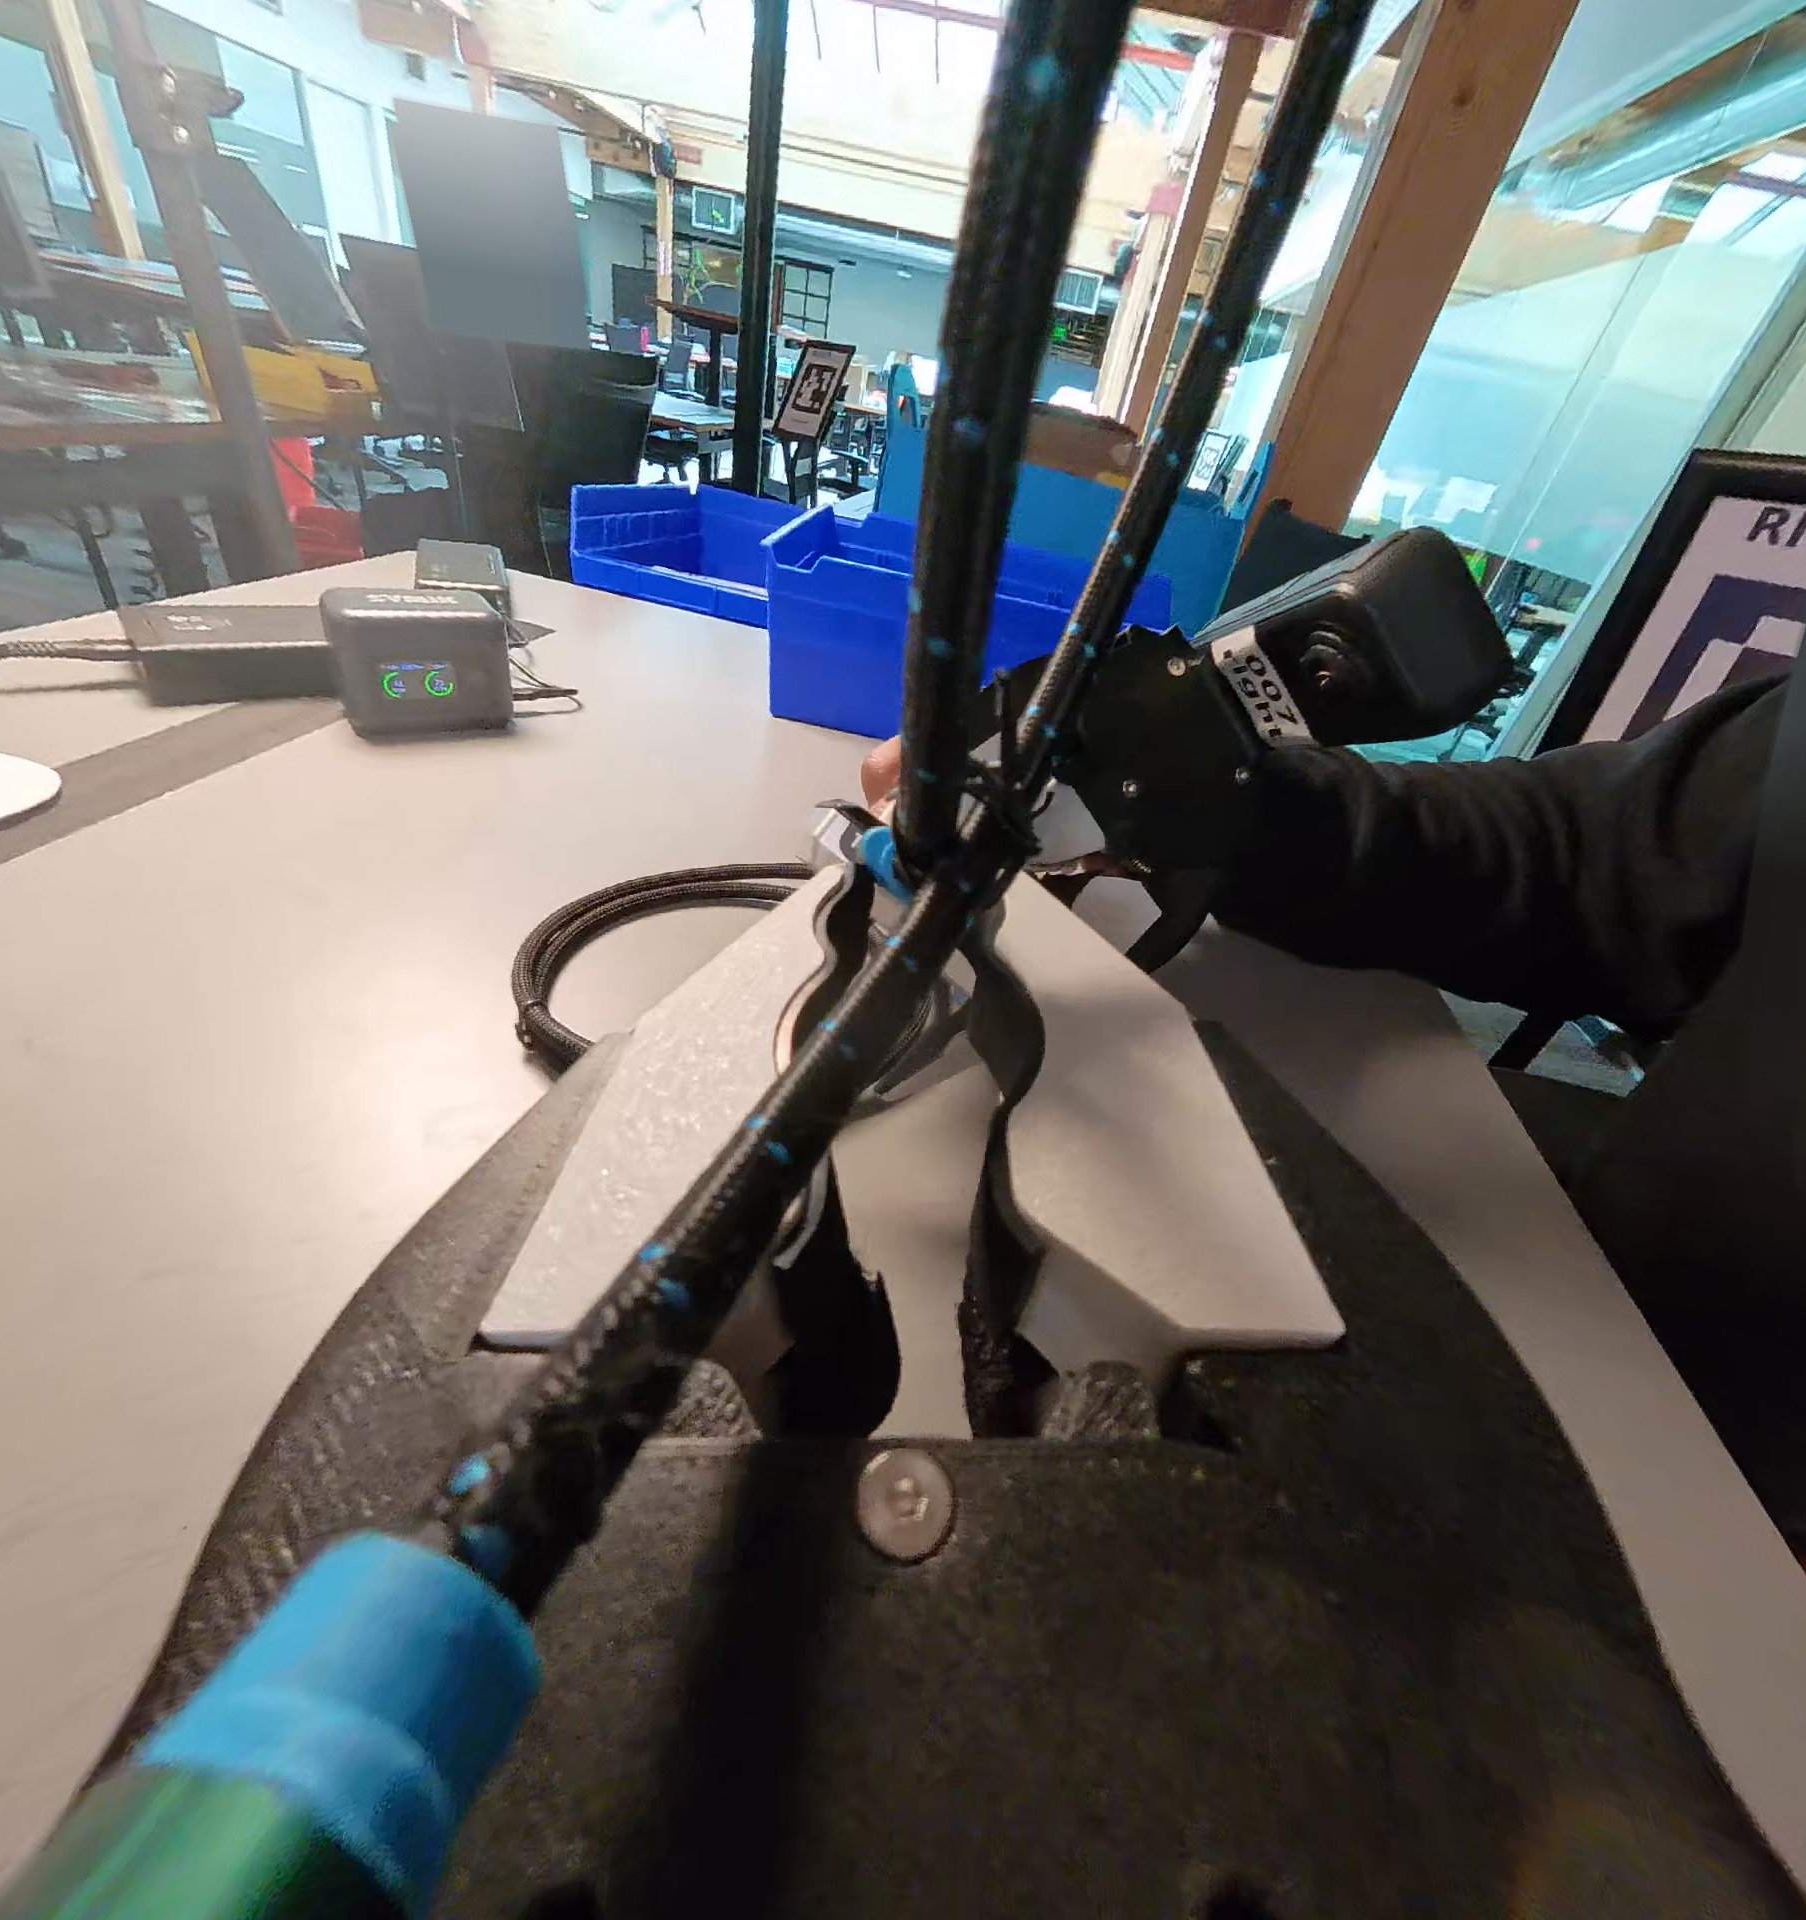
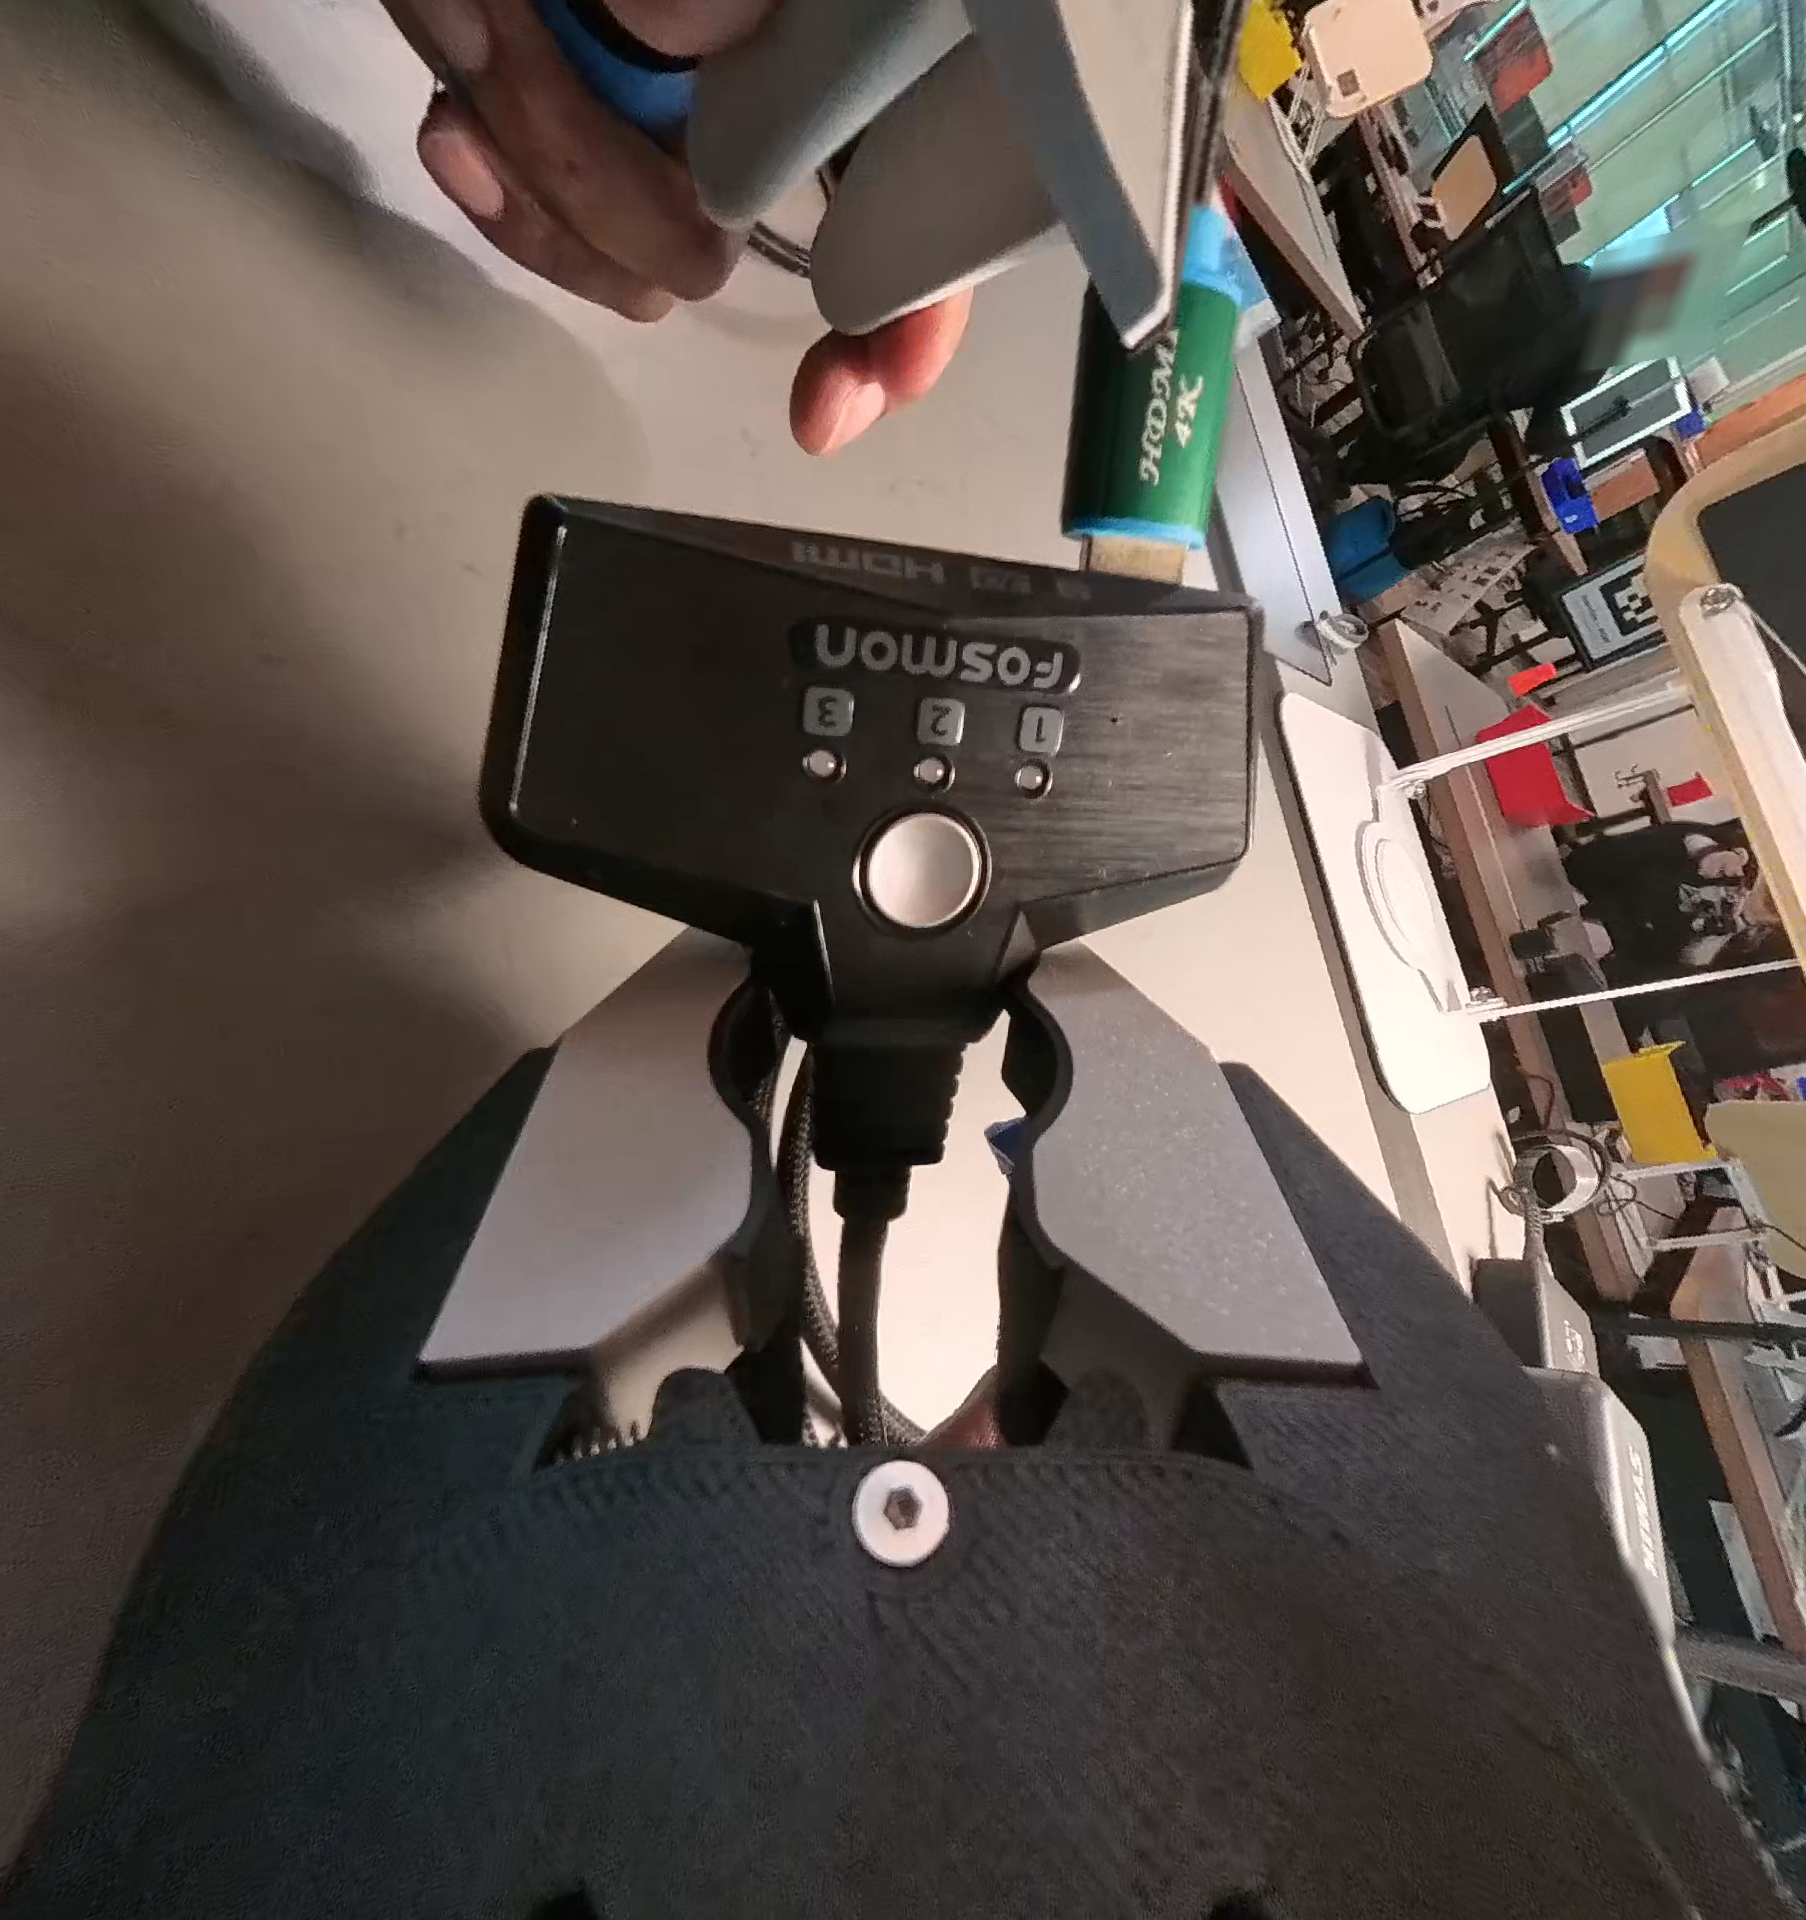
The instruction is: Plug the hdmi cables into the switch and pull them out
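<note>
Right gripper (image 2: 883,1023) fingers clamp the switch (image 2: 868,717) at its neck. Left gripper (image 2: 1138,301) grips the green plug (image 2: 1148,426), gold tip at the switch's port edge.

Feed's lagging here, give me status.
Right gripper shut on HDMI switch. Left gripper shut on green HDMI plug, tip at switch's edge. Braided cables cross left view.

**Hidden, cropped and blurred parts**

In the right wrist view, the switch's (image 2: 868,727) narrow end sinks between the jaws, hiding its cable joint. The green plug's (image 2: 1148,436) metal tip disappears behind the switch's far edge; whether it sits in a port cannot be told. The left gripper (image 2: 940,187) beyond is cropped by the top edge. In the left wrist view, braided cables (image 1: 857,997) cross the jaws, masking what they pinch.
</note>
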